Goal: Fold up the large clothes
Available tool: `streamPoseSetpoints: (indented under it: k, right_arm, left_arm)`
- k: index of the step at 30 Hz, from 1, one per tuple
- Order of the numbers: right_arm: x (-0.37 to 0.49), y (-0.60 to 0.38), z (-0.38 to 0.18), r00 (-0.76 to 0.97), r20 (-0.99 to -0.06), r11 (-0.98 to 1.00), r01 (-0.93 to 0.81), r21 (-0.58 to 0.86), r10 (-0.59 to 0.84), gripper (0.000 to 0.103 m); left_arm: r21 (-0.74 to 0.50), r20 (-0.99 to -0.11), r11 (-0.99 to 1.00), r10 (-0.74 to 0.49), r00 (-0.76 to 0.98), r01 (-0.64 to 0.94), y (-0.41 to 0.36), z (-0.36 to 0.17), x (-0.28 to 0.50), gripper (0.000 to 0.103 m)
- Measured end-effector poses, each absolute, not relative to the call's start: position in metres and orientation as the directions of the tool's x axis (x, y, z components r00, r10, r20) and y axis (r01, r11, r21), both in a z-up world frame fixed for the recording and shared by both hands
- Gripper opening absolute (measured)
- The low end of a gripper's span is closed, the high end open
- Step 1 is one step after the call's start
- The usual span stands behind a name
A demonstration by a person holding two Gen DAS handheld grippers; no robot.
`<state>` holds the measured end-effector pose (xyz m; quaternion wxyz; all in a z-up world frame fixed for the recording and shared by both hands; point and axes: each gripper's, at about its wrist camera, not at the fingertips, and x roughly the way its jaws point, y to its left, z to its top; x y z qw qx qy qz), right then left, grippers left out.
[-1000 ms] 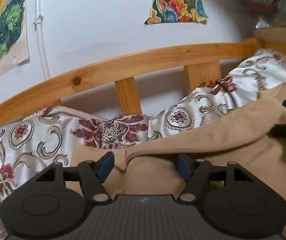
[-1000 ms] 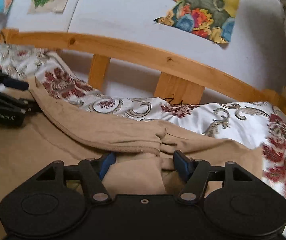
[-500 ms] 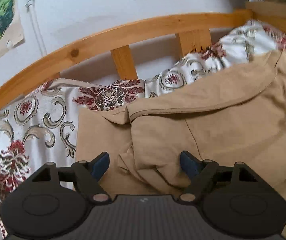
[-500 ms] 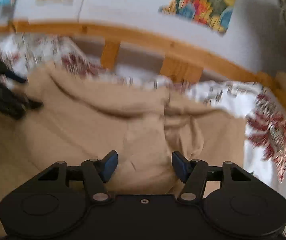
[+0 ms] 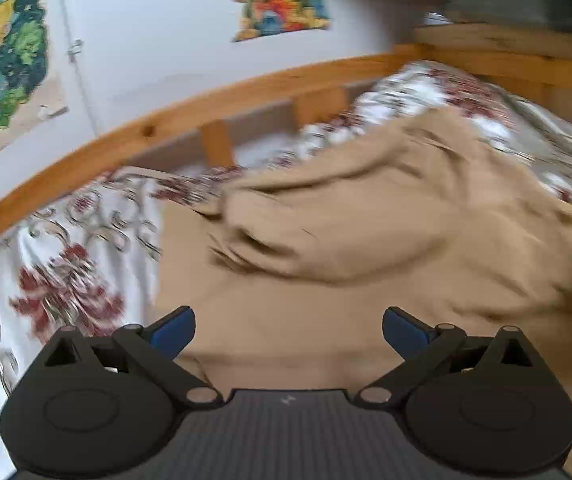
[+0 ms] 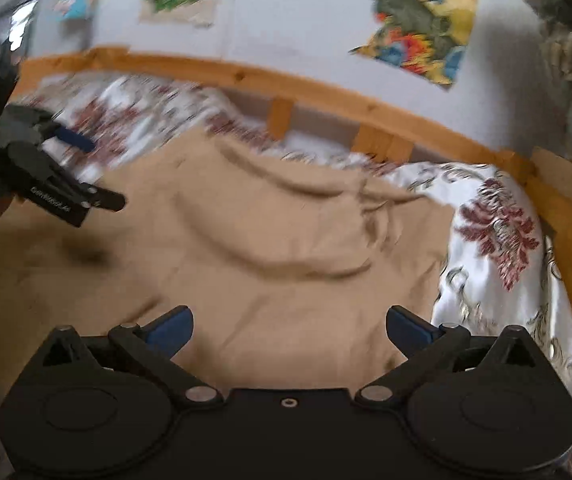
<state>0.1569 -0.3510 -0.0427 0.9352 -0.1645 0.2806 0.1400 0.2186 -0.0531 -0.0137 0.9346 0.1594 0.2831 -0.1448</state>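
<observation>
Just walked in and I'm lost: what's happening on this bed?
A person with two handheld grippers is folding a large tan garment on the floral bedsheet. The left gripper and right gripper have just been opening; both are open, nothing between them. The garment lies loosely folded, still rumpled.

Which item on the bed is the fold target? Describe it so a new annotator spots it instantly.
Start at the wooden bed rail along the white wall. Below it lies a white bedspread with dark red floral and scroll print. The target is the tan garment spread over that bedspread: one plain, unpatterned beige cloth, rumpled at its far edge.
</observation>
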Motion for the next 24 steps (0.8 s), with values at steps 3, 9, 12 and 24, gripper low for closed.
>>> streamPoseSetpoints:
  k: [3, 9, 12, 24]
  right_arm:
    - [0.117, -0.344, -0.044, 0.786, -0.592, 0.874, -0.401, -0.275, 0.175, 0.102]
    - [0.067, -0.32, -0.078, 0.726, -0.672, 0.744, -0.527, -0.412, 0.142, 0.102]
    - [0.065, -0.316, -0.095, 0.681, -0.719, 0.719, -0.568, -0.401, 0.137, 0.102]
    - [0.086, -0.33, -0.099, 0.681, -0.707, 0.827, -0.501, -0.257, 0.193, 0.081]
  left_arm:
    - [0.156, -0.609, 0.888, -0.259, 0.75, 0.433, -0.063, -0.019, 0.181, 0.102]
    - [0.114, -0.65, 0.845, -0.334, 0.682, 0.523, -0.086, -0.039, 0.121, 0.102]
    - [0.096, -0.683, 0.807, -0.373, 0.628, 0.583, -0.091, -0.047, 0.107, 0.102]
    - [0.048, -0.71, 0.73, -0.455, 0.538, 0.681, -0.092, -0.046, 0.086, 0.102]
